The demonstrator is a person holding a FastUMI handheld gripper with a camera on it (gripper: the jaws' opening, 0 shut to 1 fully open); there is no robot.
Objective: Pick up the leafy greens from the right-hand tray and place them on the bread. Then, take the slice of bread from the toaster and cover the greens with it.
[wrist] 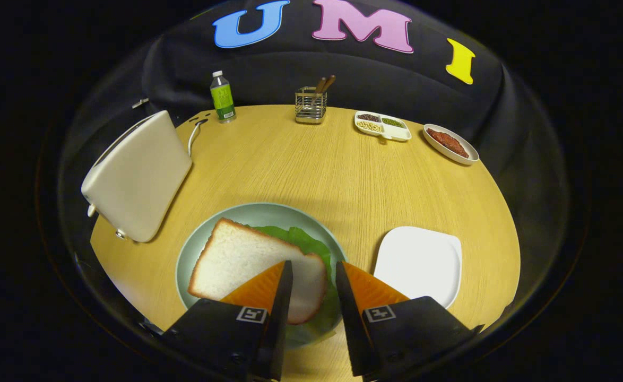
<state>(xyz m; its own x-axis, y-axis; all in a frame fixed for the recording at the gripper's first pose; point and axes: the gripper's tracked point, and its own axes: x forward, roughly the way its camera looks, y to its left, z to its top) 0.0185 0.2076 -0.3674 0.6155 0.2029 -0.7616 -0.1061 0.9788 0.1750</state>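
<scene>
Across the round wooden bench (311, 170) the things sit in a loose ring, leaving the middle bare for work. Largest is the pale toaster (137, 178), off to the left of the fingers with its cord trailing toward the wall; no bread shows in what can be seen of its top. Next comes the light green plate (258, 213), just ahead of the claw (314, 268), which carries the sandwich. On it the slice of bread (248, 262) lies flat and tilted over the leafy greens (303, 241), whose edges poke out on the far and right sides, so the covering step looks done. To the right, the white tray (420, 262) lies bare, fitting greens taken from it.

The claw hangs above the plate's near edge with its fingers apart and nothing between them; the bread's corner shows in the gap, apparently released. Farther back stand a small dish of reddish food (451, 143), a divided dish of beans (383, 126), a wire holder with sticks (311, 103) and a green-labelled bottle (222, 97), well apart from the work, probably mere bystanders.
</scene>
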